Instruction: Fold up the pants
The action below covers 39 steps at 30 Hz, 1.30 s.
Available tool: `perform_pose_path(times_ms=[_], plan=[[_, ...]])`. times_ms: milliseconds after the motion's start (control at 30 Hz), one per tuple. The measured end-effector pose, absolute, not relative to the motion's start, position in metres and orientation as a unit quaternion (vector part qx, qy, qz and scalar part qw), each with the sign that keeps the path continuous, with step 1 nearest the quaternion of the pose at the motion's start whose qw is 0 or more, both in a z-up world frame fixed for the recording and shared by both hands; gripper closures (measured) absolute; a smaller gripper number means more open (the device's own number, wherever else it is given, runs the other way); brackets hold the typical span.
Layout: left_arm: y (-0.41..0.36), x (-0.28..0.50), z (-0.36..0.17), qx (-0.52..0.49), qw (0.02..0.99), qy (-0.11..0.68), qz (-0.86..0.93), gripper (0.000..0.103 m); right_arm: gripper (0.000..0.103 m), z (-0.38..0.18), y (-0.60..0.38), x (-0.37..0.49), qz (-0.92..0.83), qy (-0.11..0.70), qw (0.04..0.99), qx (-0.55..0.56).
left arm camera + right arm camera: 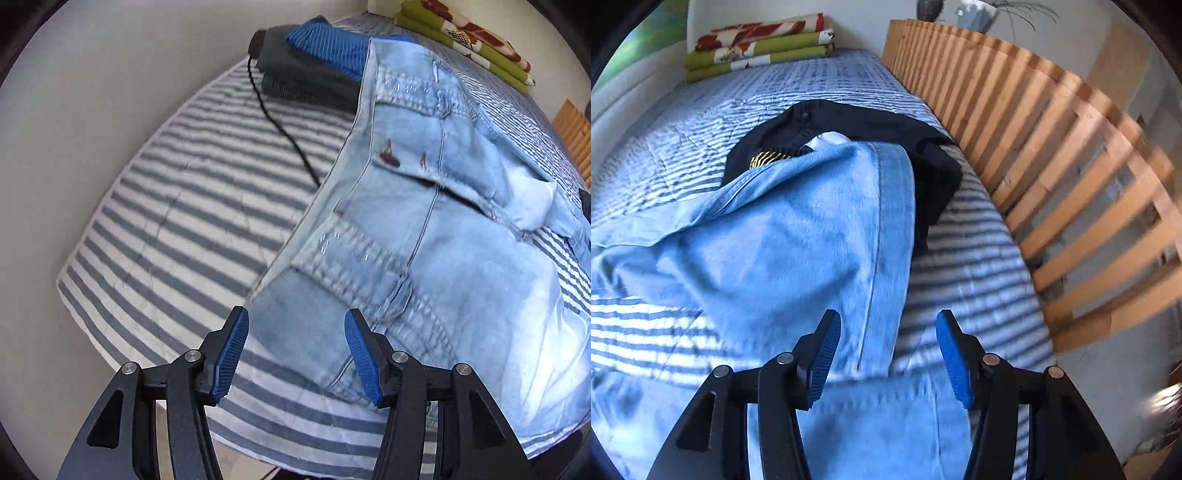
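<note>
Light blue jeans (443, 229) lie spread on the striped bed cover (177, 206), waistband and back pockets facing up. My left gripper (297, 314) hangs open just above the near corner of the waistband; denim shows between its blue pads, which do not press on it. In the right wrist view a jeans leg (798, 236) runs up the bed and partly covers a black garment (871, 125). My right gripper (886, 314) is open over that leg's right edge, holding nothing.
A stack of folded clothes, blue ribbed (325, 48) on dark grey, sits beyond the waistband, and a black cord (280, 129) trails from it. A folded green and red blanket (757, 48) lies at the bed's far end. A wooden slatted frame (1052, 166) lines the right side.
</note>
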<state>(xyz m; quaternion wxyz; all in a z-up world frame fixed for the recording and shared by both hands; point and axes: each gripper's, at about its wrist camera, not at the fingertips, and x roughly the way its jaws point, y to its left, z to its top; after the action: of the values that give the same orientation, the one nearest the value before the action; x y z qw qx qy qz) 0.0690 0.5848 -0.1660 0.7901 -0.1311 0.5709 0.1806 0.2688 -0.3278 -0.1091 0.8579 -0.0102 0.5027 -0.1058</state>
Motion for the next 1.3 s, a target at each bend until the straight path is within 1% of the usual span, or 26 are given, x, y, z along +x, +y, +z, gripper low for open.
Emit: perform_pose_path(times_ms=[100, 167, 233, 367, 500, 567, 600, 633, 667, 733, 800, 967, 1067, 1100, 1133, 1200, 1233, 1300], plan=[[0.586, 0.062, -0.181, -0.156, 0.787, 0.571, 0.172, 0.045, 0.053, -0.103, -0.323, 0.230, -0.105, 0.502, 0.859, -0.003], [0.586, 0.060, -0.189, -0.169, 0.784, 0.572, 0.170, 0.043, 0.053, -0.104, -0.313, 0.207, -0.104, 0.505, 0.857, -0.010], [0.587, 0.056, -0.196, -0.184, 0.785, 0.567, 0.168, 0.041, 0.053, -0.110, -0.308, 0.185, -0.100, 0.512, 0.853, -0.013], [0.589, 0.051, -0.200, -0.203, 0.792, 0.552, 0.164, 0.041, 0.053, -0.127, -0.311, 0.150, -0.107, 0.532, 0.840, -0.008], [0.591, 0.049, -0.200, -0.213, 0.794, 0.545, 0.162, 0.042, 0.053, -0.141, -0.336, 0.130, -0.137, 0.547, 0.825, 0.038], [0.589, 0.049, -0.199, -0.208, 0.796, 0.544, 0.166, 0.049, 0.053, -0.146, -0.346, 0.126, -0.150, 0.551, 0.820, 0.049], [0.589, 0.050, -0.199, -0.205, 0.796, 0.543, 0.170, 0.055, 0.052, -0.148, -0.351, 0.125, -0.157, 0.554, 0.816, 0.050], [0.590, 0.051, -0.198, -0.201, 0.797, 0.542, 0.175, 0.065, 0.051, -0.150, -0.353, 0.124, -0.166, 0.555, 0.814, 0.047], [0.590, 0.050, -0.197, -0.198, 0.799, 0.540, 0.178, 0.069, 0.051, -0.152, -0.354, 0.124, -0.178, 0.555, 0.812, 0.043], [0.591, 0.049, -0.195, -0.195, 0.801, 0.535, 0.184, 0.087, 0.047, -0.156, -0.359, 0.122, -0.195, 0.556, 0.807, 0.045], [0.594, 0.049, -0.194, -0.198, 0.803, 0.531, 0.186, 0.097, 0.042, -0.162, -0.364, 0.121, -0.198, 0.563, 0.800, 0.065], [0.595, 0.048, -0.186, -0.202, 0.810, 0.519, 0.181, 0.099, 0.040, -0.179, -0.373, 0.109, -0.194, 0.575, 0.787, 0.112], [0.593, 0.050, -0.175, -0.200, 0.818, 0.510, 0.176, 0.099, 0.040, -0.186, -0.372, 0.108, -0.186, 0.584, 0.783, 0.108], [0.592, 0.050, -0.169, -0.199, 0.821, 0.506, 0.173, 0.099, 0.049, -0.186, -0.369, 0.109, -0.183, 0.587, 0.782, 0.099], [0.592, 0.050, -0.164, -0.198, 0.825, 0.502, 0.170, 0.099, 0.074, -0.183, -0.364, 0.110, -0.173, 0.590, 0.783, 0.096], [0.595, 0.047, -0.153, -0.205, 0.830, 0.490, 0.168, 0.099, 0.085, -0.172, -0.357, 0.112, -0.169, 0.585, 0.789, 0.082], [0.596, 0.046, -0.149, -0.207, 0.832, 0.487, 0.168, 0.099, 0.088, -0.165, -0.354, 0.112, -0.168, 0.578, 0.795, 0.074], [0.598, 0.044, -0.147, -0.200, 0.829, 0.493, 0.175, 0.099, 0.088, -0.149, -0.353, 0.110, -0.174, 0.563, 0.805, 0.067]])
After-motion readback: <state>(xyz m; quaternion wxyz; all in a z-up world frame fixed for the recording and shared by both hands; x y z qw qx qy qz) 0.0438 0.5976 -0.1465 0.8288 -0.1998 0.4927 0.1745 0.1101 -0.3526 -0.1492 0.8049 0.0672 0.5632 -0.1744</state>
